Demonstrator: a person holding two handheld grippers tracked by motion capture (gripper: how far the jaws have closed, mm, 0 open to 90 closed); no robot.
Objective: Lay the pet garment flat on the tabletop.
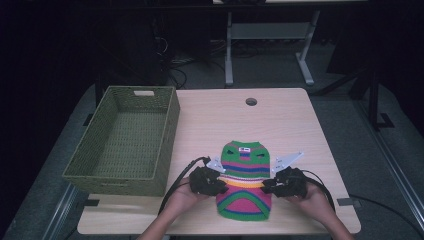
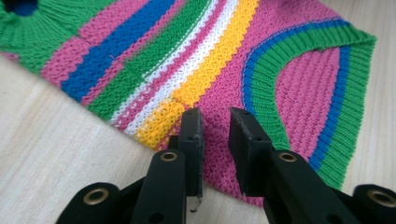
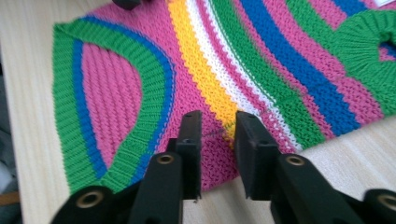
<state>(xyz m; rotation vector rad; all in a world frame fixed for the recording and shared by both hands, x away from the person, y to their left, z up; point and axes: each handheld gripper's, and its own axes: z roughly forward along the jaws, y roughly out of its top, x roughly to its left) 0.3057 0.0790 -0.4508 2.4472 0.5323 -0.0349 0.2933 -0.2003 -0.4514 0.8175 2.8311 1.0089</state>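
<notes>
we've got the left gripper (image 2: 215,128) with its jaws a narrow gap apart, poised over the pink band at the knit's side edge, nothing pinched yet; the right gripper (image 3: 218,130) mirrors it on the opposite edge, jaws likewise parted around bare air. between them the striped knitted sweater (image 1: 244,180) lies flat on the table (image 1: 290,130) near our side (small, maybe a pet's garment). we judge it light, soft and floppy, so it will sag and stretch; the firmer side edges at mid-body look the best grab. the green woven basket (image 1: 125,140) sits just left, empty.
</notes>
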